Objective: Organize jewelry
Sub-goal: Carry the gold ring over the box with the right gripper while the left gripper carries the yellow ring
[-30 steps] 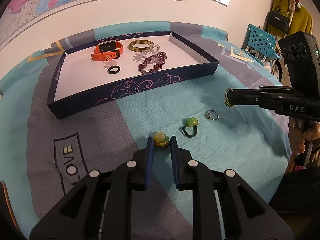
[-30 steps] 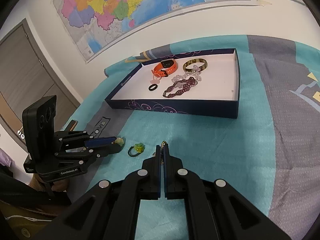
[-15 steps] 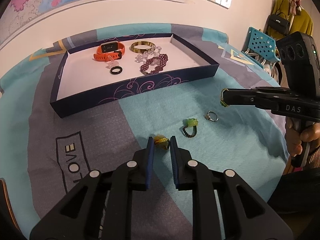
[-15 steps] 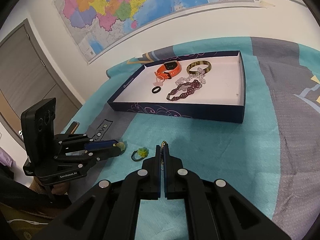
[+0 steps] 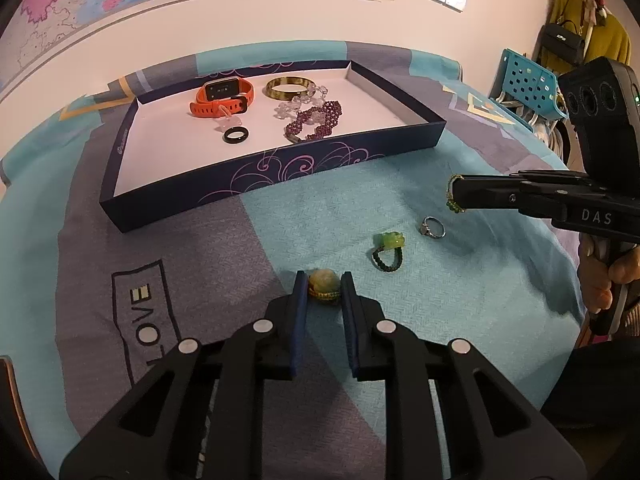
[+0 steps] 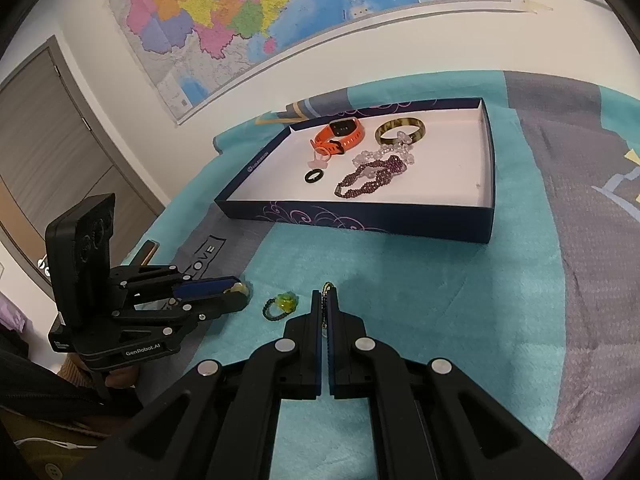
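Observation:
My left gripper [image 5: 323,285] is shut on a woven ring with a pale yellow stone [image 5: 324,283], held low over the teal cloth. My right gripper [image 6: 324,298] is shut on a thin gold ring with green beads [image 6: 328,286], which hangs at its tip [image 5: 452,200] above the cloth. A green-stone ring [image 5: 387,246] and a silver ring [image 5: 433,227] lie on the cloth between the grippers. Behind them sits the dark blue tray [image 5: 280,170], holding an orange watch [image 5: 222,98], a gold bangle [image 5: 286,88], a purple bead bracelet [image 5: 316,120], clear beads and a black ring [image 5: 236,135].
The patterned teal and grey cloth [image 5: 180,248] covers the whole surface. A wall with a map [image 6: 280,12] stands behind the tray. A blue perforated basket [image 5: 524,84] and hanging bags are at the far right. A person's hand [image 5: 608,280] holds the right gripper.

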Demonstrator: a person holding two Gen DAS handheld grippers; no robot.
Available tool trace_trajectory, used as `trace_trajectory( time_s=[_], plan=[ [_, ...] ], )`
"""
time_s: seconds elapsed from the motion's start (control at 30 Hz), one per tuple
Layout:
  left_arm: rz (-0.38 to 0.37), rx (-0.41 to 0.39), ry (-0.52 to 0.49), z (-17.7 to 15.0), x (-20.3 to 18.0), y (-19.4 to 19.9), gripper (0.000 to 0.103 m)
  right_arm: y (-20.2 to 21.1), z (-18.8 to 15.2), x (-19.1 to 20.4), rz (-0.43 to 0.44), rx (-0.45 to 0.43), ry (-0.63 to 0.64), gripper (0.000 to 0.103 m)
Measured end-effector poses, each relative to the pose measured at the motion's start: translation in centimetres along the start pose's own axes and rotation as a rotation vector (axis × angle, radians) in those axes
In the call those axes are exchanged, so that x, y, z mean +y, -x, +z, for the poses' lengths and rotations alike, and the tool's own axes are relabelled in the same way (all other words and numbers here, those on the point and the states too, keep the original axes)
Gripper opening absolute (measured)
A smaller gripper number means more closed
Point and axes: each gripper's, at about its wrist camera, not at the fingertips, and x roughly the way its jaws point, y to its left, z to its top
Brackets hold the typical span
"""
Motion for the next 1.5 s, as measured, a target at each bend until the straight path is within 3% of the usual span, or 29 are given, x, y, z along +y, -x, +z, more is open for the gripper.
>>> trace_trajectory(
  time_s=[0.6,1.5],
  plan=[
    [-0.028,-0.072,0.031,1.1,0.8,2.3,0.016,0.4,1.6,0.7,0.031,-0.034,0.017,0.001],
    [0.015,-0.167,0.003,5.5,2.5,3.7,0.016,-0.7,6.4,0.8,0.017,-0.088,0.072,0.001]
  ],
)
